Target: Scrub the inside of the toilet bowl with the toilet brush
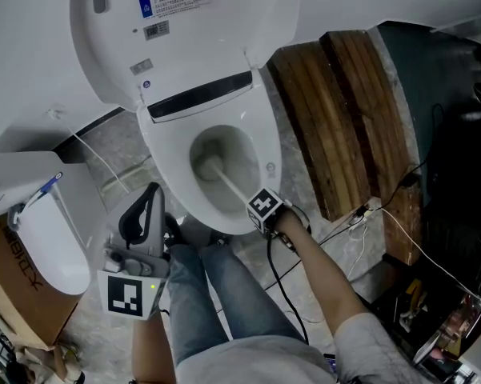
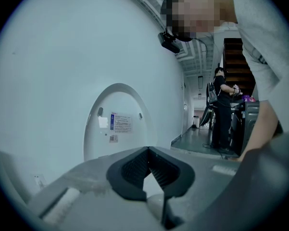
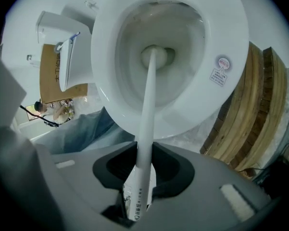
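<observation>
A white toilet [image 1: 266, 138] stands with its lid [image 1: 184, 30] raised. The white toilet brush [image 1: 224, 181] reaches down into the bowl, its head [image 3: 156, 57] resting near the drain at the bottom. My right gripper [image 3: 144, 163] is shut on the brush handle [image 3: 146, 124] and hangs just in front of the bowl's front rim [image 3: 221, 42]; in the head view, my right gripper [image 1: 262, 208] sits at that rim. My left gripper [image 1: 144, 210] is held to the left of the bowl. In its own view, my left gripper [image 2: 149, 163] is shut on nothing and faces the raised lid [image 2: 116, 124].
Wooden boards [image 1: 344, 118] lie right of the toilet, with cables [image 1: 368, 218] on the floor by them. A second white fixture [image 1: 52, 242] and a cardboard box [image 1: 16, 294] stand at the left. My jeans-clad legs [image 1: 216, 294] are in front of the bowl. Another person [image 2: 221, 109] stands far off.
</observation>
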Tool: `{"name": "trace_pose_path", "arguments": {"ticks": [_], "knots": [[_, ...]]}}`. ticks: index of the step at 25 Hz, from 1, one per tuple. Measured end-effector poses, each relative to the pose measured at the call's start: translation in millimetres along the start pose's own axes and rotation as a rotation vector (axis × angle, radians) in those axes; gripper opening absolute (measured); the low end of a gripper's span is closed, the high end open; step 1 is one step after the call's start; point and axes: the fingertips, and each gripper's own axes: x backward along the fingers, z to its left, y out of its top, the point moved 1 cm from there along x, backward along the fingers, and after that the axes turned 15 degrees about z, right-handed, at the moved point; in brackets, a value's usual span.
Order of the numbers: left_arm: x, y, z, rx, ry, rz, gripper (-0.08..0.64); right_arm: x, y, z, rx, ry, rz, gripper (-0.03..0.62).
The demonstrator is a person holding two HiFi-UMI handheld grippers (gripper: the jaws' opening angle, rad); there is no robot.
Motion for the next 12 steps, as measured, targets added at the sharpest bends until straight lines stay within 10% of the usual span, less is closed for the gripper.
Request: {"name": "trace_pose_path", "arguments": {"ticks": [12], "knots": [[0, 1, 2, 0.002, 0.0, -0.003, 0.0, 16, -19, -34, 0.104, -0.317, 0.083, 0.1]]}}
